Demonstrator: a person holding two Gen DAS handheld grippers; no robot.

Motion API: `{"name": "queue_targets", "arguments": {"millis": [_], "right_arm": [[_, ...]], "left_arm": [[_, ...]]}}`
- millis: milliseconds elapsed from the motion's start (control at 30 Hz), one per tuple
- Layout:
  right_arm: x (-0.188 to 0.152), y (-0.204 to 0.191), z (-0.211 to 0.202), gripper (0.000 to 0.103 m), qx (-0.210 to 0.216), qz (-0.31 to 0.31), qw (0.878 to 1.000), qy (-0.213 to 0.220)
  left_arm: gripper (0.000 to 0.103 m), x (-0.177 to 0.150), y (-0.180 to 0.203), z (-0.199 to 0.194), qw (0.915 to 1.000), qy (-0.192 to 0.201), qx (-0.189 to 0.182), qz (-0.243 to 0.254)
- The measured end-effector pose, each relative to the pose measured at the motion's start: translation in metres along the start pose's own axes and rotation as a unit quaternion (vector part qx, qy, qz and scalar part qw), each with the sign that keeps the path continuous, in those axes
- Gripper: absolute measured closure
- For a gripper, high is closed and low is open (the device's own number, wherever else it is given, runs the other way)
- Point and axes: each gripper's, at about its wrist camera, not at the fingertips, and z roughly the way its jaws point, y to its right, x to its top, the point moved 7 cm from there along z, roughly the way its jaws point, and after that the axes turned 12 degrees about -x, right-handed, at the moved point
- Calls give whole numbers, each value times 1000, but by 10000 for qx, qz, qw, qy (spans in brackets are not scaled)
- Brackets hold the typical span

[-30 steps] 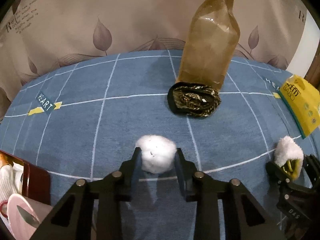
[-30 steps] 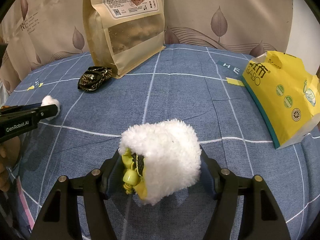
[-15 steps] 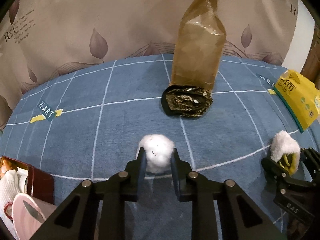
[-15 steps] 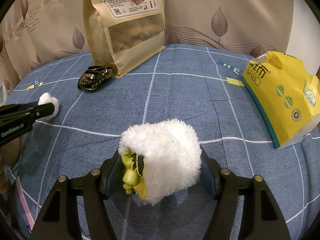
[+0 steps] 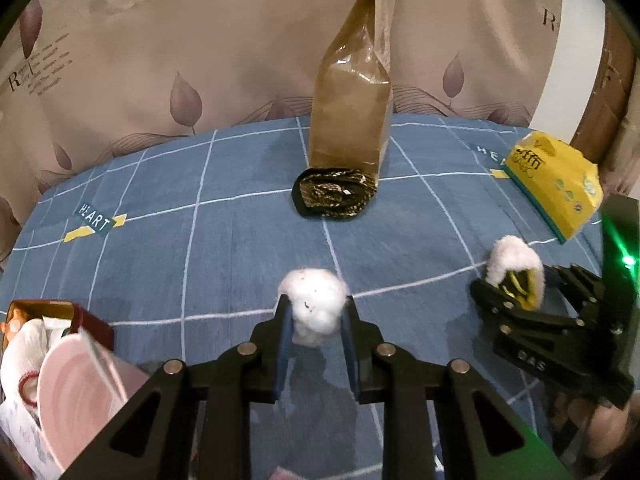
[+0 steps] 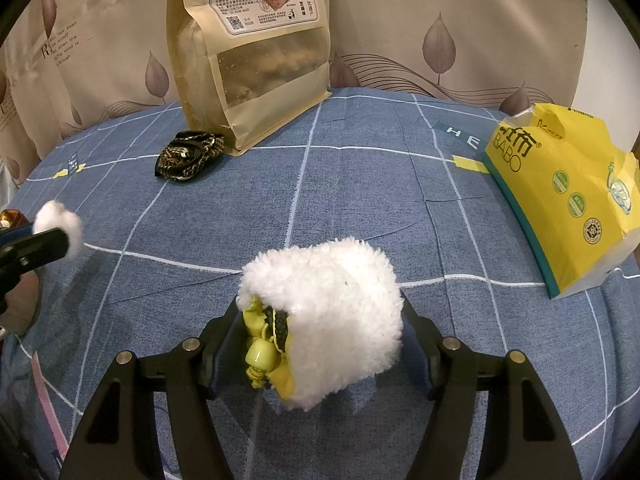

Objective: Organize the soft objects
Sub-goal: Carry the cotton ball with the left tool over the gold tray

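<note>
Gripping a white cotton ball in our left gripper; right gripper clamps a fleecy white pouch with yellow lining.

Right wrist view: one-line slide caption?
Right gripper clamps a white fleece pouch above the blue checked cloth.

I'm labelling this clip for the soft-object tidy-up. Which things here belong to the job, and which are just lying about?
Job:
- white pompom, in the left gripper
- fleecy white pouch, in the right gripper
- black-and-gold cord bundle

Lying about:
- kraft snack bag
- yellow tissue pack
- red box
</note>
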Motion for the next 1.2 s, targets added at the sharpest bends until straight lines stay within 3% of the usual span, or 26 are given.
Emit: {"name": "queue_targets", "arguments": {"millis": [467,633,833,967,1200], "right_arm": [[0,0,0,37,-2,1,10000,-1],[0,0,0,37,-1,5,10000,-1],[0,0,0,37,-3,5,10000,-1],[-1,-1,1,37,-3,6,10000,-2],[-1,-1,1,37,-7,5,10000,-3]], "left_arm": [[80,-14,8,-51,9997,85,-213,-24],[80,-13,8,-80,9993,289,-239,41],[80,-11,-14,-122,9987,472,19,182],[80,-13,-40,-144,9975,535,404,239],[80,-24,-101,-172,9940,514,962,-51]]}}
